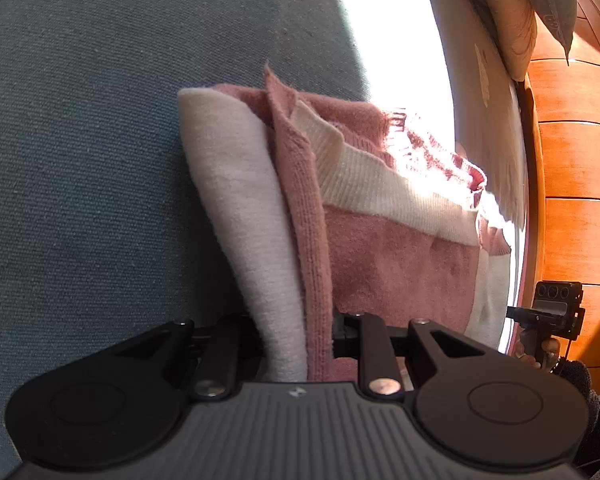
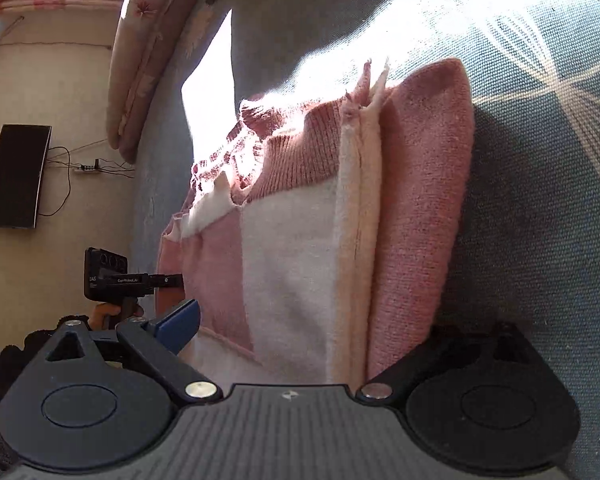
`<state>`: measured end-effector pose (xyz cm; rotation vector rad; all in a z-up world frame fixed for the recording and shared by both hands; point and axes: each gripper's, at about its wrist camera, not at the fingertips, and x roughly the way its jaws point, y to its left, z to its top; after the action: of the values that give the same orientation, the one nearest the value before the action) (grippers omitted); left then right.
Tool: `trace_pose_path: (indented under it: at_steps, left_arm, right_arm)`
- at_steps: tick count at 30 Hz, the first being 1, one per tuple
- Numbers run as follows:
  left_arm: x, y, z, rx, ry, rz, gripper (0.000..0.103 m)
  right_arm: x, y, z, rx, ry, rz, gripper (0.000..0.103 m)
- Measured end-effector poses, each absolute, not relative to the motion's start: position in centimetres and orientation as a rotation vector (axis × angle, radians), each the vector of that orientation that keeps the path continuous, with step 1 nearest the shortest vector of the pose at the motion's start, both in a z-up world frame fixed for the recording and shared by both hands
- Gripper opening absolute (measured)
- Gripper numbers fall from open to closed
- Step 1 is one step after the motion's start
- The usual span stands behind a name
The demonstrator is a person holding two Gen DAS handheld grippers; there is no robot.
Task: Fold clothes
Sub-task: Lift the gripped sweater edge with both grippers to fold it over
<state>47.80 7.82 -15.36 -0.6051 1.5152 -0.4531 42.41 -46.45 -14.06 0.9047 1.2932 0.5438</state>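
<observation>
A pink and cream knitted sweater (image 1: 380, 256) is seen folded into a thick bundle on blue-grey fabric. Ribbed cream and pink bands are shown across its top, partly washed out by sunlight. Its layered edges (image 2: 360, 240) are stacked side by side, pink outermost.

Sweater (image 1: 396, 264): fuzzy pink-and-cream knit, ribbed trim. Bedsheet (image 1: 100, 160): matt woven cloth. Grippers (image 1: 296, 340): matt black plastic. Headboard (image 1: 576, 160) at 3 o'clock: glossy wood.

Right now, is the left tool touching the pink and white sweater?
Touching. The left wrist view shows the left tool pinching the folded edge of the sweater between its fingers.
</observation>
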Motion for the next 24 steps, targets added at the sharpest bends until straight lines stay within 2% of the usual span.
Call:
trace_pose_path:
  at_steps: [6, 9, 11, 12, 13, 16, 19, 24]
  left_arm:
    - [47.9, 7.4, -15.1, -0.57, 1.522, -0.454, 0.023]
    - [47.9, 7.4, -15.0, -0.559, 1.52, -0.459, 0.023]
    - [47.9, 7.3, -14.9, -0.551, 1.519, -0.462, 0.023]
    - [47.9, 7.3, -14.9, -0.549, 1.516, -0.464, 0.023]
    - [47.8, 7.3, -14.9, -0.548, 1.512, -0.466, 0.023]
    - [47.8, 7.4, -14.9, -0.551, 1.51, -0.463, 0.023]
    - [47.8, 7.4, -14.9, -0.554, 1.509, -0.457, 0.023]
    - [47.7, 7.4, -14.9, -0.563, 1.512, -0.447, 0.023]
  right_arm:
    - [42.1, -45.2, -13.1, 0.811, 1.299, 0.522, 0.098]
    - [41.7, -45.7, -13.3, 0.827, 1.294, 0.496, 0.09]
    - [41.4, -46.7, -13.6, 0.823, 1.307, 0.465, 0.073]
    - [41.3, -47.1, -13.8, 0.83, 1.318, 0.446, 0.054]
    - [41.3, -47.5, -14.2, 0.849, 1.333, 0.42, 0.023]
    - [41.5, -48.2, -14.9, 0.882, 1.377, 0.35, 0.023]
    - [42.1, -46.3, -13.6, 0.762, 1.402, 0.307, 0.024]
    - [42.1, -45.7, -13.3, 0.754, 1.414, 0.255, 0.024]
